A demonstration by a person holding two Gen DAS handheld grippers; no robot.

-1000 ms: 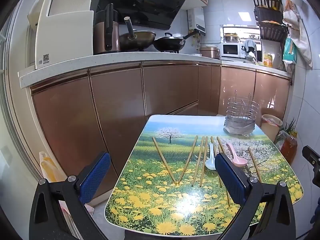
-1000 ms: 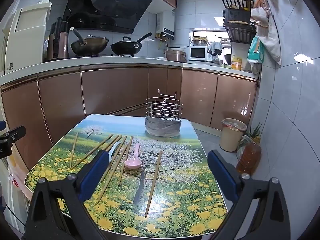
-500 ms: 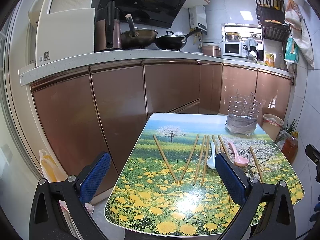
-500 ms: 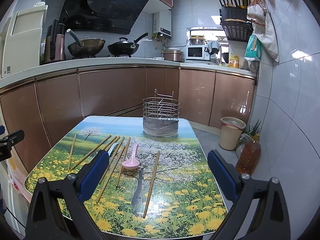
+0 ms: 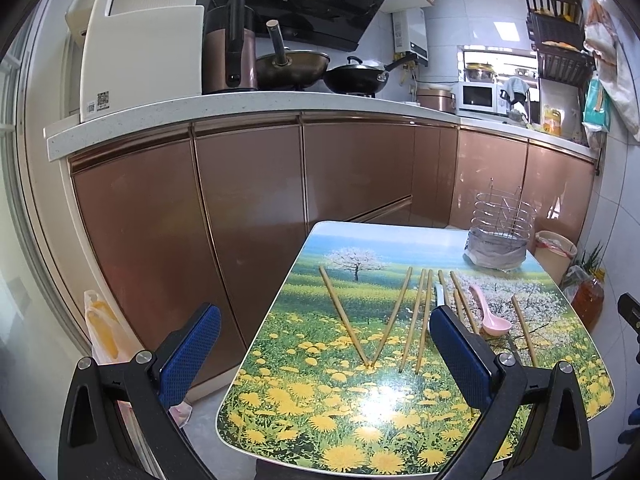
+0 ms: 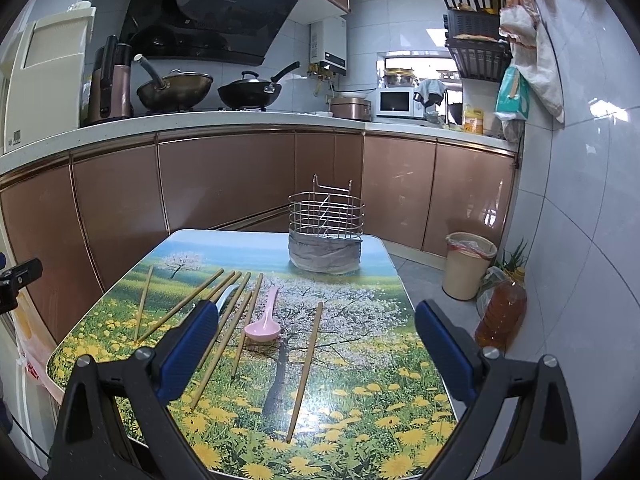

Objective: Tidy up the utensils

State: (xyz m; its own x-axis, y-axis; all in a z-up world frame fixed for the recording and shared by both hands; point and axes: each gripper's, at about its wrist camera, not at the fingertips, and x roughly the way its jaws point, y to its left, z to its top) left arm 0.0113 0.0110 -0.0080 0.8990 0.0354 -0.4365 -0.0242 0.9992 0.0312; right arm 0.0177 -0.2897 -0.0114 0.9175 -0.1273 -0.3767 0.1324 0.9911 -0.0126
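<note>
Several chopsticks (image 6: 305, 372), a pink spoon (image 6: 264, 322) and a white spoon (image 6: 226, 296) lie mid-frame on the flowered table (image 6: 360, 420); the wire holder (image 6: 325, 236) stands behind. Left gripper (image 5: 326, 358) and right gripper (image 6: 316, 354) gape wide, empty, above the table.

Flower-printed table (image 6: 360, 412), scattered chopsticks (image 6: 305, 368), pink spoon (image 6: 264, 326), white spoon (image 6: 226, 294), wire utensil holder (image 6: 325, 236) at far edge

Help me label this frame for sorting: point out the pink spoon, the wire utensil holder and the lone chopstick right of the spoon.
pink spoon (image 6: 263, 329): right wrist view, bowl.
wire utensil holder (image 6: 325, 216): right wrist view, wire wall.
lone chopstick (image 6: 305, 369): right wrist view, mid-shaft.
</note>
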